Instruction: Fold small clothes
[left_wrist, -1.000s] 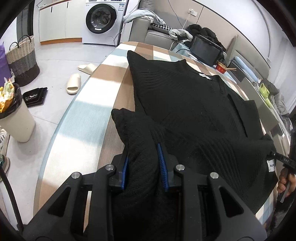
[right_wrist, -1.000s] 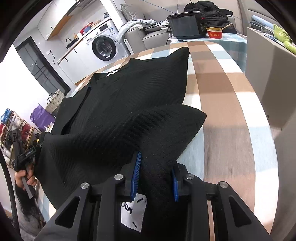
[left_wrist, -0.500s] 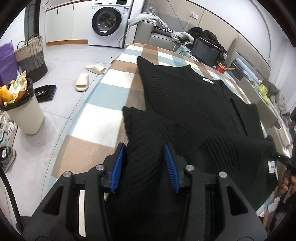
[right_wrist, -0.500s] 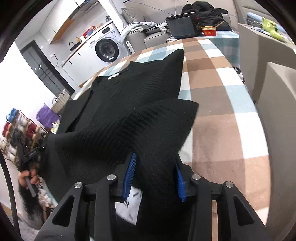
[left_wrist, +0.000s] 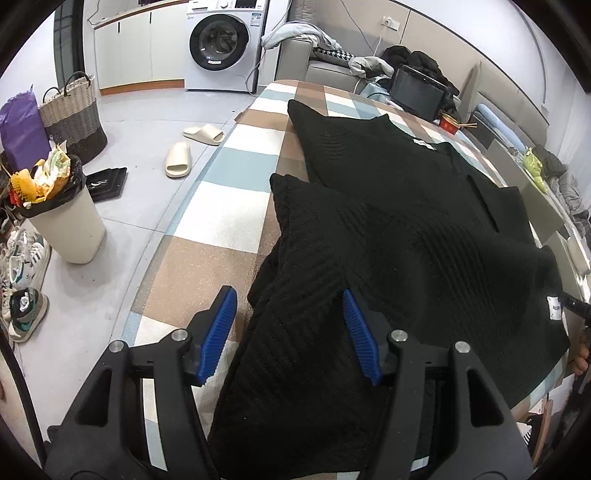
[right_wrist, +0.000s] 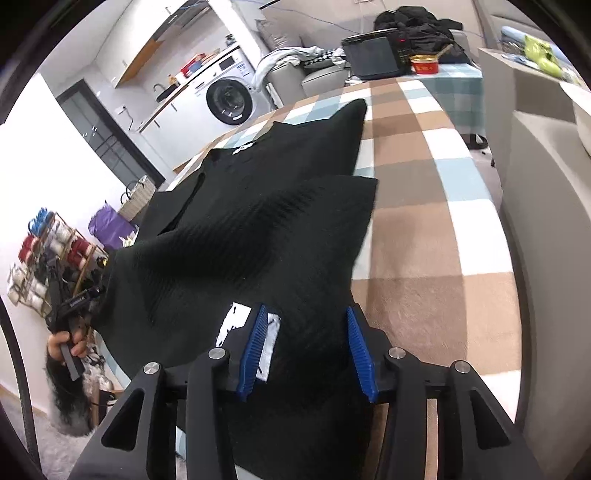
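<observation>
The black ribbed knit sweater (left_wrist: 388, 221) lies on the checked tablecloth (left_wrist: 221, 221) (hem folded upward). Left gripper (left_wrist: 288, 332) and right gripper (right_wrist: 306, 350) gape wide, straddling its slack edge, gripping nothing

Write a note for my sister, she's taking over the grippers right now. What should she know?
Left gripper: open, the black knit top lies between its blue pads, not pinched.
Right gripper: open too, over the other bottom corner near the white label.
The top lies on the checkered table, with its bottom part already folded up over the middle; the collar end points toward the washing machine.
Done: first fold laid down and let go.
Left: probably fold the sides in, fold once more, and smooth it flat.
</observation>
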